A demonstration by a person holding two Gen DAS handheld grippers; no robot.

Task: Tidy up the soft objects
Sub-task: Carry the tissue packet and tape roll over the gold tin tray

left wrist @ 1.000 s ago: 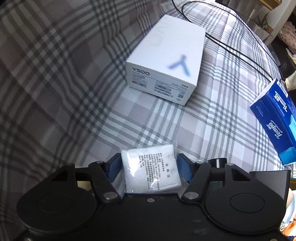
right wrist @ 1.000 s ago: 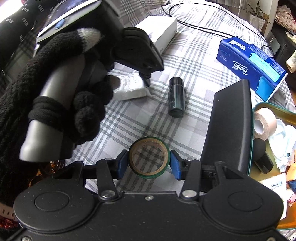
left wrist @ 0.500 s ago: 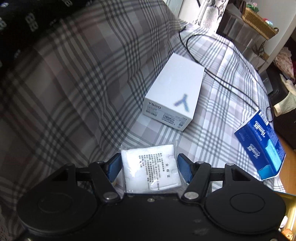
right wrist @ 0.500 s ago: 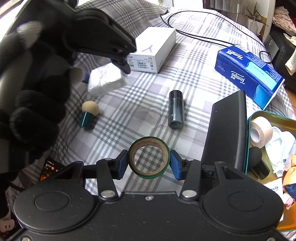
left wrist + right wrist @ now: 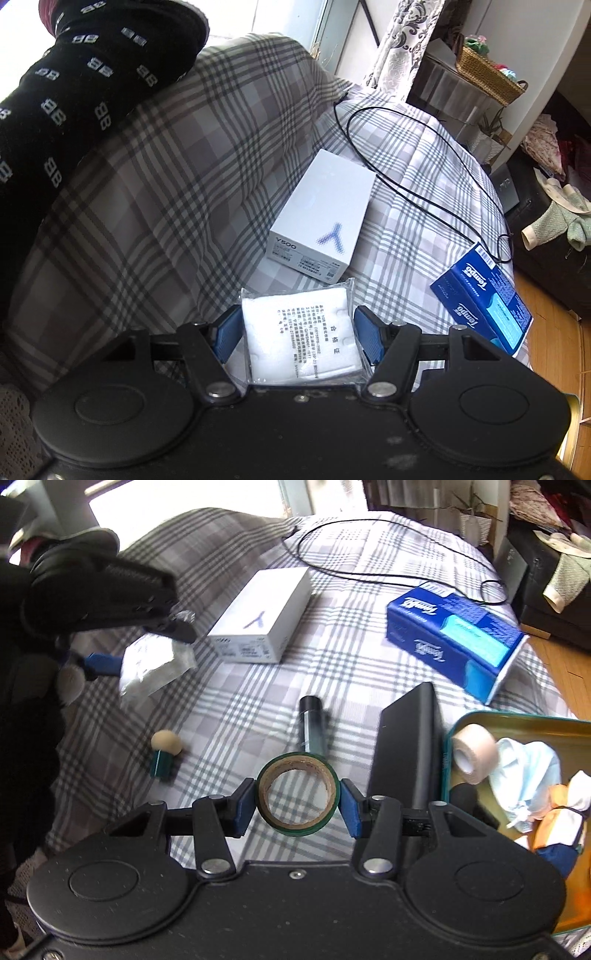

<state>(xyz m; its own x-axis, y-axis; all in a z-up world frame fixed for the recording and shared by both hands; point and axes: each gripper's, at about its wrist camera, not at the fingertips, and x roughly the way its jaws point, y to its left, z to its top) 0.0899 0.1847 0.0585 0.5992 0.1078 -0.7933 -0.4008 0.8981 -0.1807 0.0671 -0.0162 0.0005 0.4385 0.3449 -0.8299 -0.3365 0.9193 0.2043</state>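
My left gripper [image 5: 297, 334] is shut on a white cotton pad packet [image 5: 301, 334] in clear wrap and holds it above the plaid cloth. The packet also shows in the right wrist view [image 5: 155, 666], held by the left gripper [image 5: 147, 653] at the left. My right gripper [image 5: 297, 799] is shut on a green tape roll [image 5: 297, 799] above the cloth. A green tin [image 5: 517, 720] at the right holds a beige bandage roll [image 5: 474, 747], a light blue mask [image 5: 524, 771] and other soft items.
On the plaid cloth lie a white box [image 5: 264, 616], a blue tissue box [image 5: 458, 635], a dark bottle [image 5: 313, 723], a makeup sponge on a green stand [image 5: 165, 751], a black slab [image 5: 406, 746] and a black cable [image 5: 424, 192].
My left gripper has risen and drawn back with the packet, uncovering the sponge. My right gripper has held the tape roll and shifted slightly toward the tin.
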